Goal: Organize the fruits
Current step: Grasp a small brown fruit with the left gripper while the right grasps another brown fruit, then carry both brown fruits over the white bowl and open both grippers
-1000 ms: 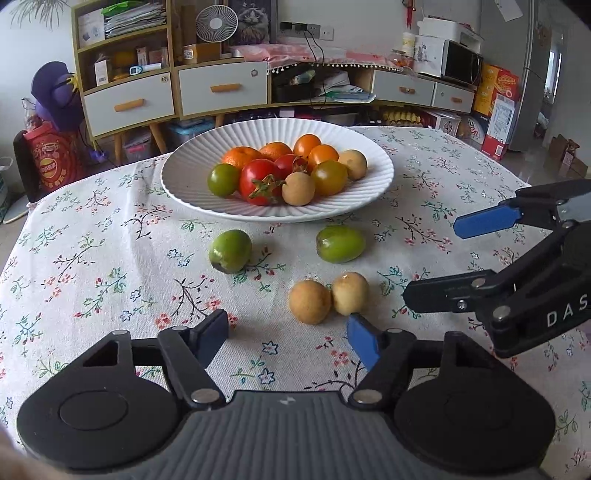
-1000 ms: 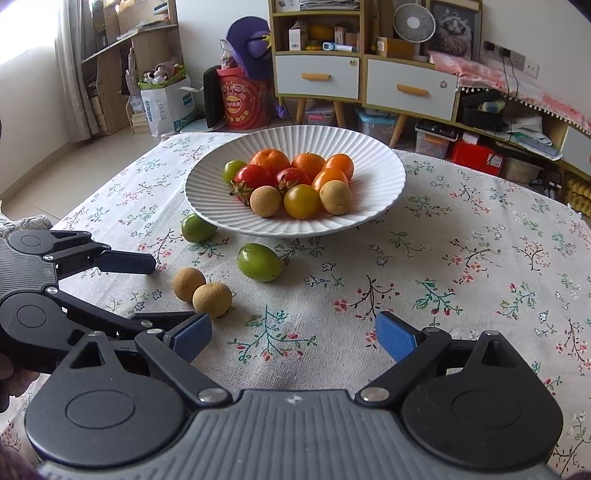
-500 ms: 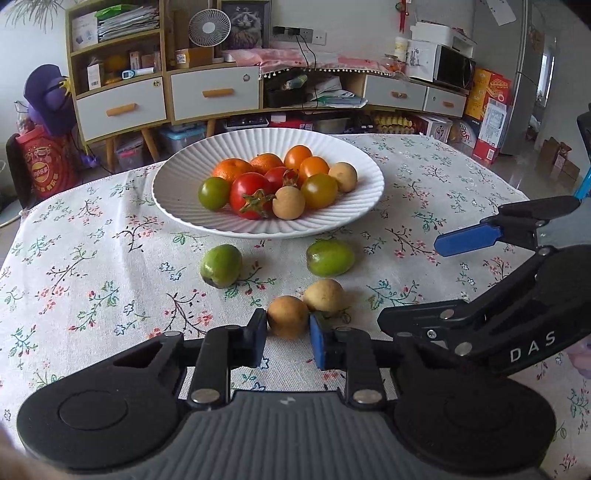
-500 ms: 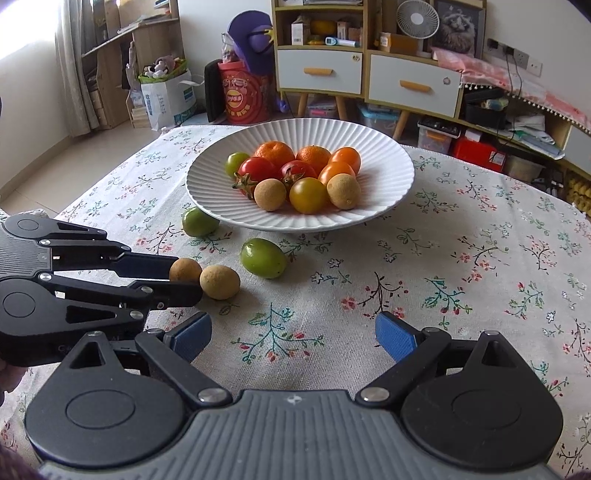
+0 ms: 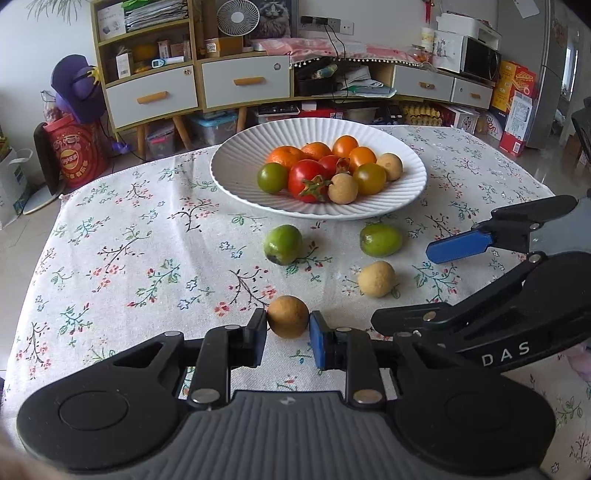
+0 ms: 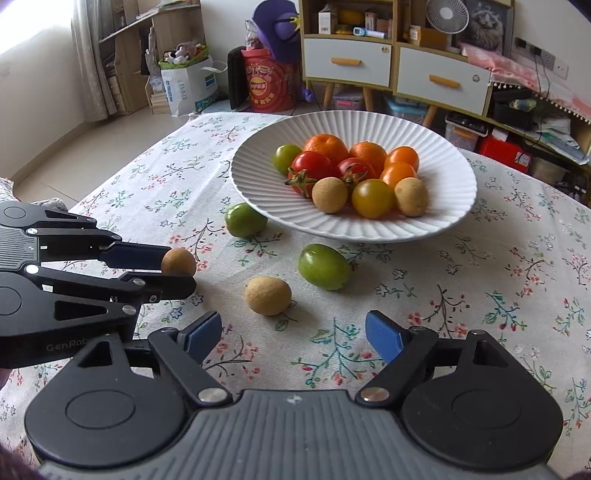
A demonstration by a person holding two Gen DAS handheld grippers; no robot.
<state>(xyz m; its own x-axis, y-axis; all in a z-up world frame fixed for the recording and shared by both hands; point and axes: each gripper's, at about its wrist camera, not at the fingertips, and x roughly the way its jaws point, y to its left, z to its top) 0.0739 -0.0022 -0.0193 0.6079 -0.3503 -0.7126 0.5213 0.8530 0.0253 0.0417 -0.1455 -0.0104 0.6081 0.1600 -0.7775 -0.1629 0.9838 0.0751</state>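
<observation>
Brown longan (image 5: 288, 316) is pinched between the left tongs (image 5: 287, 338). Right tongs (image 6: 293, 336) are spread wide, nearer than the tan longan (image 6: 268, 295) on the table (image 6: 480, 295).

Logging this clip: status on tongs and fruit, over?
Left tongs shut on brown longan. Right tongs open, empty. Second longan, two green fruits on cloth. Plate path unobstructed.

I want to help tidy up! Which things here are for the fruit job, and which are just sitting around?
For the job:
- brown round longan in the left claw
- pale tan longan
- two green oval fruits
- white ribbed plate

Just lying about:
- small white fan
- purple hat
</observation>
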